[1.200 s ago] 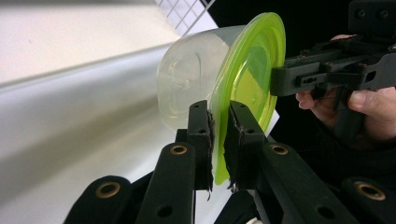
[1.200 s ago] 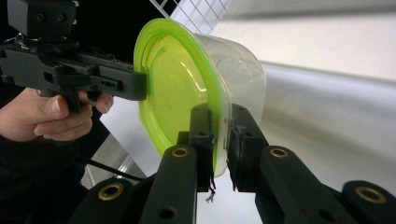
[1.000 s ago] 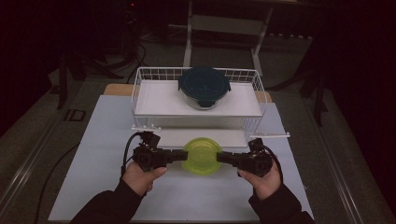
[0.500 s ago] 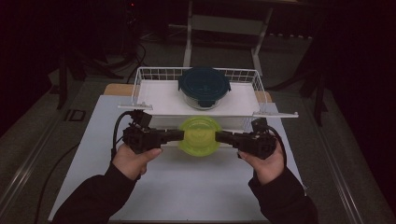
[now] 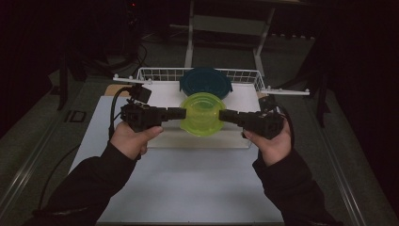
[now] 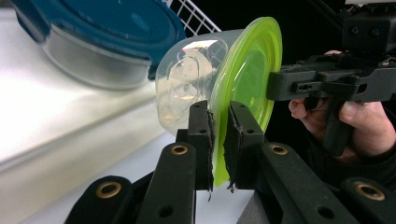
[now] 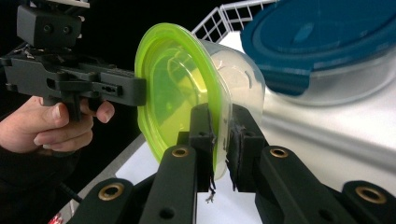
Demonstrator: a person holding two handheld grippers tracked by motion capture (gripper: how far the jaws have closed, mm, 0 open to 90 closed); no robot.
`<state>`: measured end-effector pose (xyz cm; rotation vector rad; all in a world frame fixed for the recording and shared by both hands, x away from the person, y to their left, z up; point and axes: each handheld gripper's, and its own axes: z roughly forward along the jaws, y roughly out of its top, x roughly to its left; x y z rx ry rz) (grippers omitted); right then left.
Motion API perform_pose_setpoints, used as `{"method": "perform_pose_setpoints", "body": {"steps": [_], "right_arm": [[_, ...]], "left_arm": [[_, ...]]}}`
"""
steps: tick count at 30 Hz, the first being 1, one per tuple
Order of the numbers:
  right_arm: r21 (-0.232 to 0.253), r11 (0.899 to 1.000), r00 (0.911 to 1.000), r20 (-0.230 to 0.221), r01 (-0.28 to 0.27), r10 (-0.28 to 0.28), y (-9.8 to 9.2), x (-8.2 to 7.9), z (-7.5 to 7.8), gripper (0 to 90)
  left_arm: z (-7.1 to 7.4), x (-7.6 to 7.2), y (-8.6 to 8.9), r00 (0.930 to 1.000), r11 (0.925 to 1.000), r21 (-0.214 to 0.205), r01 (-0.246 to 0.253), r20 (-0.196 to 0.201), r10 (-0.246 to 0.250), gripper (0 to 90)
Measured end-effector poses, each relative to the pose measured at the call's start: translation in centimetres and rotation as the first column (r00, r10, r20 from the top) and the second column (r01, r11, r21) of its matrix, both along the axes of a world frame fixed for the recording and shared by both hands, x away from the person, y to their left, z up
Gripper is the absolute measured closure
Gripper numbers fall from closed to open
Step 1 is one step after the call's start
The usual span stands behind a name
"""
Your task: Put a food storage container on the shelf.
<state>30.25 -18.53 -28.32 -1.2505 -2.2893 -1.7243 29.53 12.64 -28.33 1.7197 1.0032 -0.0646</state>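
Lime-green lid on a clear plastic tub point(image 5: 202, 113) — one item, carried in the air between two hand-held grippers, in front of the white wire rack point(image 5: 244, 74) and above the near edge of its white tray.

Left gripper point(image 5: 184, 113): jaws clamped on the lid's rim at the tub's left side; its own view showed both pads pinching the thin green lip point(image 6: 219, 135). Right gripper point(image 5: 222, 115): jaws clamped likewise on the opposite rim point(image 7: 219, 140). Each held the lid edge alone, not the tub wall.

Neighbouring item: a larger tub with a dark blue lid point(image 5: 205, 83), seated in the rack just behind and close to the carried tub.

Handling notes, as judged — the step appeared to be a two-handed lift and carry toward the rack.
- Both hands needed to travel at one pace and one height; any drift apart could peel the lid from the tub, any drift together could buckle it.
- Grip pressure was best left unchanged until the base rested flat.
- The tub had to clear the rack's front wire and settle beside the blue-lidded tub, not against it.
- Release was best made by both grippers together.
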Motion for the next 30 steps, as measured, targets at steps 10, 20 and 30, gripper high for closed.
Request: {"method": "perform_pose_setpoints", "body": {"steps": [10,20,30], "right_arm": [[0.02,1.0,0.9999,0.012,0.006,-0.006,0.1,2.3,1.9,81.2],[0.041,0.999,0.9995,-0.001,0.032,-0.031,-0.1,5.0,3.2,81.0],[0.035,0.998,0.9952,-0.079,0.061,-0.058,-0.5,7.8,3.3,80.7]], "left_arm": [[2.5,2.2,-0.1,0.9998,0.9998,0.007,-0.017,0.014,0.017,80.7],[3.8,4.7,-0.4,0.999,0.999,-0.007,-0.044,0.007,0.044,80.6],[3.7,7.7,-0.9,0.9979,0.999,-0.014,-0.042,-0.051,0.041,80.0]]}}
